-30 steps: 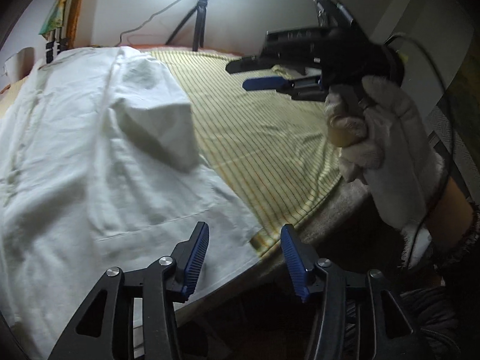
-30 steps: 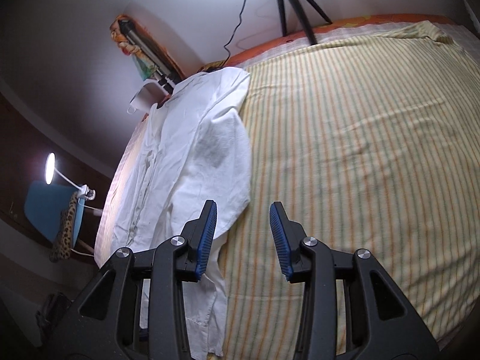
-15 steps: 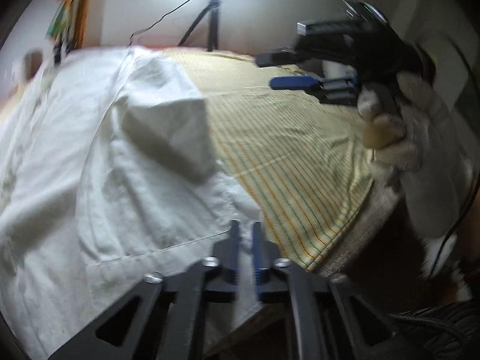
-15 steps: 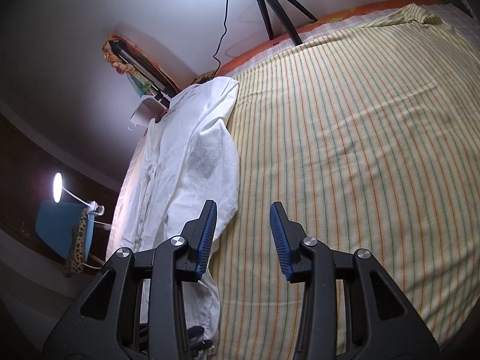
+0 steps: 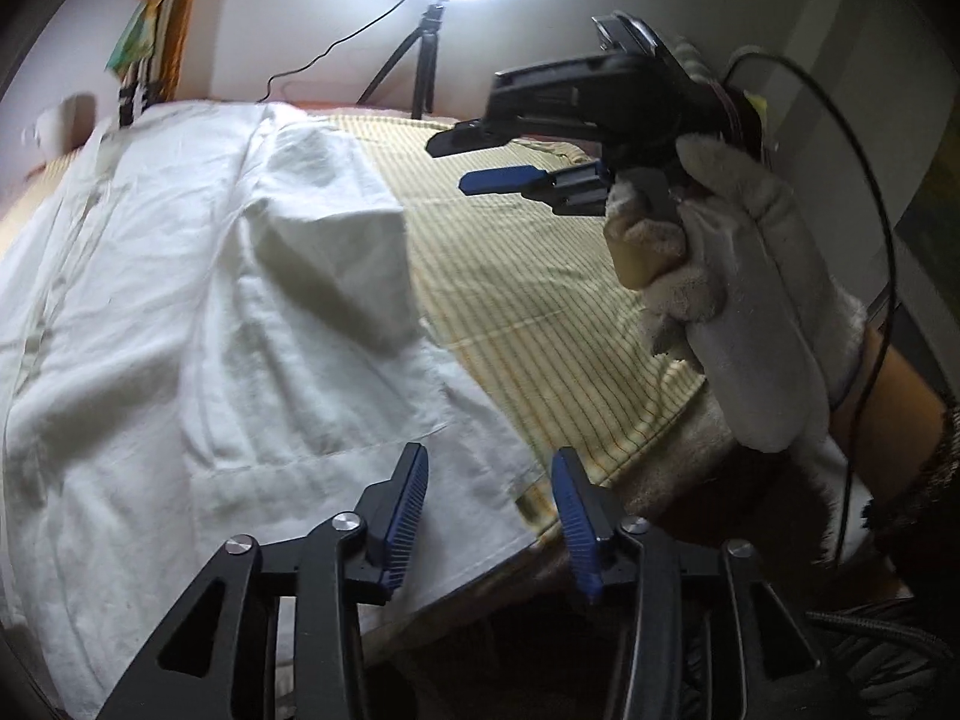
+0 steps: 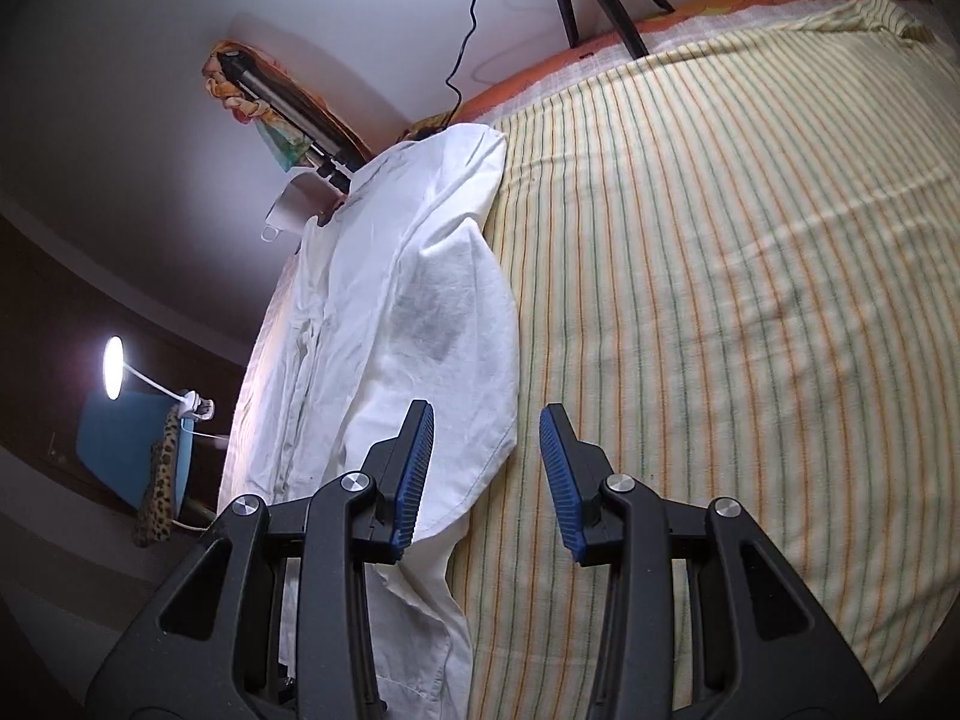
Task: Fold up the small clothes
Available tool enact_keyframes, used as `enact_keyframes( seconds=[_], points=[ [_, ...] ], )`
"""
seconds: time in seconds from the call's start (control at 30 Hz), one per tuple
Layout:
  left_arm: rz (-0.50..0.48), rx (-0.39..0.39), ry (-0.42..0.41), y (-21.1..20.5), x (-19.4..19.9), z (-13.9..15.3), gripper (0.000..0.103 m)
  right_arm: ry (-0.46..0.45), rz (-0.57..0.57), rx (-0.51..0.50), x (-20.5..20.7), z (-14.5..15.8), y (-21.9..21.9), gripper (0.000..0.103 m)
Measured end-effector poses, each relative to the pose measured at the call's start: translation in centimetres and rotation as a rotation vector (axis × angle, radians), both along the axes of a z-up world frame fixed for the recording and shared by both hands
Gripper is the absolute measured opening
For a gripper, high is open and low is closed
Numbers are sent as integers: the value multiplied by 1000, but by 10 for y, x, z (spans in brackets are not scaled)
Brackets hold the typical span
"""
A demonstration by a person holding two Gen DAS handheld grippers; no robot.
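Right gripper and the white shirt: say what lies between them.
Nothing but air. In the right wrist view the right gripper hangs with open, empty jaws over the shirt's edge, where it meets the striped sheet.

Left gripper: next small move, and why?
Probably ease the left gripper down onto the white shirt's near hem corner and close. Its jaws have just been opening and nothing is between them; the corner lies just beyond them at the edge of the striped sheet. The right gripper hovers open, empty.
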State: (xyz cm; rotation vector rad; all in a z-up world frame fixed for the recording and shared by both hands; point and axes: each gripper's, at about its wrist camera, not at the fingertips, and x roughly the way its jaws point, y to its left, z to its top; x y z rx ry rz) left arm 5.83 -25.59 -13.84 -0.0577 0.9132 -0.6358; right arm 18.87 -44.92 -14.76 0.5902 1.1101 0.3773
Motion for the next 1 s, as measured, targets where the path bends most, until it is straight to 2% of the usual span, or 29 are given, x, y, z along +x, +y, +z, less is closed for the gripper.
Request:
enact_keyframes(
  seconds=[0.03, 0.1, 0.2, 0.27, 0.33, 0.37, 0.4, 0.43, 0.5, 0.53, 0.67, 0.83, 1.0],
  points=[
    [0, 35, -14, -10, 0, -1, 50, -4, -5, -2, -2, 1, -4, 40],
    [-2, 103, -24, -26, 1, -6, 62, -6, -25, 1, -4, 1, -13, 40],
    [-14, 168, -60, -40, 1, -13, 65, 0, -65, 22, -6, -1, -28, 40],
    [-27, 214, -106, -48, -2, -17, 65, -2, -78, 34, -7, -1, -34, 40],
    [-45, 271, -165, -55, -5, -22, 58, -8, -81, 45, -8, 1, -39, 42],
    [-61, 283, -200, -55, -6, -24, 51, -10, -82, 52, -8, 2, -41, 45],
    [-70, 278, -214, -54, -6, -24, 38, -14, -85, 57, -8, 2, -42, 47],
    [-61, 275, -215, -49, -5, -23, 30, -20, -89, 61, -8, 4, -44, 50],
    [-42, 230, -173, -37, 3, -20, 11, -27, -91, 73, -8, 6, -46, 51],
    [-24, 200, -150, -30, 7, -17, 7, -30, -92, 82, -8, 7, -47, 52],
    [19, 78, -97, -2, 8, -1, 6, -29, -104, 124, -7, 4, -48, 57],
    [57, -23, -71, 14, -2, 12, 6, 0, -84, 135, 1, -9, -36, 57],
    [86, -102, -31, 26, 1, 19, 5, 30, -61, 210, 23, -29, -12, 57]
  ],
)
